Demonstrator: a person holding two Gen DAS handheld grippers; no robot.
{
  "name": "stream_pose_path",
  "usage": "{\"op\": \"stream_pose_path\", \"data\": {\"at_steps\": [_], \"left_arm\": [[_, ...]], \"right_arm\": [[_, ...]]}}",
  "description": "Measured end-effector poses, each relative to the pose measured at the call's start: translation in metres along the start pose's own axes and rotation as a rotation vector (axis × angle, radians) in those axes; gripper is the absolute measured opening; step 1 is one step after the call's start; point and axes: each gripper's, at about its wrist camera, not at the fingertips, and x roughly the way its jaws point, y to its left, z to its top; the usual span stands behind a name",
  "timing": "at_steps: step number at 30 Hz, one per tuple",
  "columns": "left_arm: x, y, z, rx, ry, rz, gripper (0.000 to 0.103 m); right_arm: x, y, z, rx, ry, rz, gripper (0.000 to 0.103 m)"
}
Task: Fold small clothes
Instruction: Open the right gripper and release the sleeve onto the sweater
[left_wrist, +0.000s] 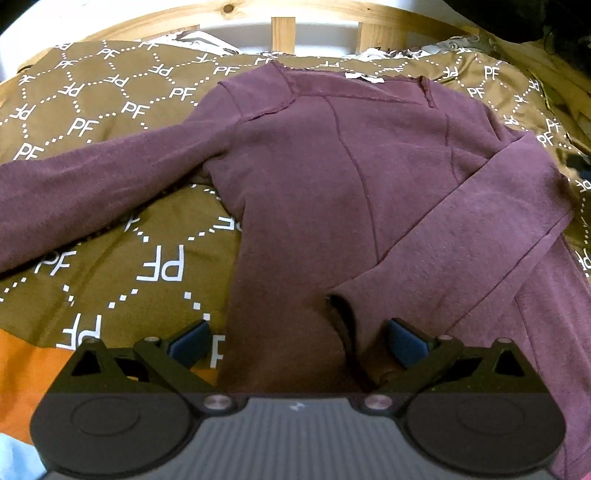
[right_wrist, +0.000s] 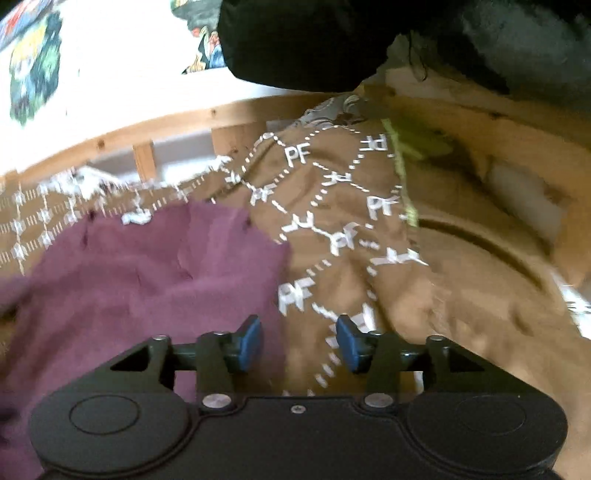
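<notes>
A maroon long-sleeved top (left_wrist: 314, 177) lies flat on a brown patterned bedspread (left_wrist: 110, 110). Its right sleeve (left_wrist: 461, 229) is folded across the body, cuff near the hem. Its left sleeve (left_wrist: 74, 192) stretches out to the left. My left gripper (left_wrist: 295, 343) is open and empty, its blue pads on either side of the hem and the folded cuff. My right gripper (right_wrist: 299, 345) is open and empty, over the top's right edge (right_wrist: 147, 277) and the bedspread (right_wrist: 332, 221). The right wrist view is blurred.
A wooden slatted bed frame (left_wrist: 282, 33) runs along the far side. Orange fabric (left_wrist: 22, 380) shows at the near left. A dark bulky object (right_wrist: 314, 40) hangs over the bed's far right corner. The bedspread bunches up at the right (right_wrist: 461, 295).
</notes>
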Motion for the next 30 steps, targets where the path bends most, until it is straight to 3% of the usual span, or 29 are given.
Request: {"op": "stream_pose_path", "data": {"at_steps": [2,5,6,7,8,10,14,18,21,22,26,28,30], "left_arm": [[0.0,-0.001,0.0,-0.003,0.0,0.003,0.103],[0.0,0.0,0.002,-0.016,0.009,0.004,0.103],[0.001,0.0,0.003,-0.021,0.011,0.003,0.103],[0.001,0.0,0.003,-0.025,0.012,0.003,0.103],[0.002,0.001,0.004,-0.03,0.014,0.002,0.103],[0.002,0.001,0.005,-0.034,0.015,0.0,0.103],[0.005,-0.002,0.007,-0.031,0.02,-0.001,0.103],[0.007,-0.009,0.008,-0.011,0.022,0.016,0.103],[0.006,-0.006,0.007,-0.018,0.023,0.006,0.103],[0.005,-0.005,0.006,-0.023,0.024,0.001,0.103],[0.005,-0.004,0.007,-0.028,0.025,-0.002,0.103],[0.005,-0.005,0.007,-0.024,0.024,0.0,0.103],[0.004,-0.004,0.007,-0.03,0.027,0.0,0.103]], "right_arm": [[0.021,-0.002,0.012,0.057,0.015,0.035,0.059],[0.056,-0.006,0.025,0.143,0.063,0.051,0.056],[0.068,-0.006,0.029,0.159,0.082,0.063,0.05],[0.075,-0.006,0.032,0.163,0.095,0.07,0.022],[0.08,-0.005,0.036,0.162,0.103,0.07,0.007],[0.079,-0.001,0.046,0.121,0.049,0.064,0.006],[0.07,0.007,0.062,-0.007,-0.064,0.016,0.005],[0.088,0.004,0.054,-0.029,0.016,-0.023,0.008],[0.081,-0.01,0.044,0.087,0.047,0.024,0.031],[0.075,-0.012,0.039,0.099,0.052,0.035,0.044],[0.055,-0.014,0.016,0.094,0.095,0.083,0.057],[0.049,-0.016,0.004,0.084,0.118,0.1,0.057],[0.043,-0.014,-0.005,0.046,0.126,0.105,0.04]]}}
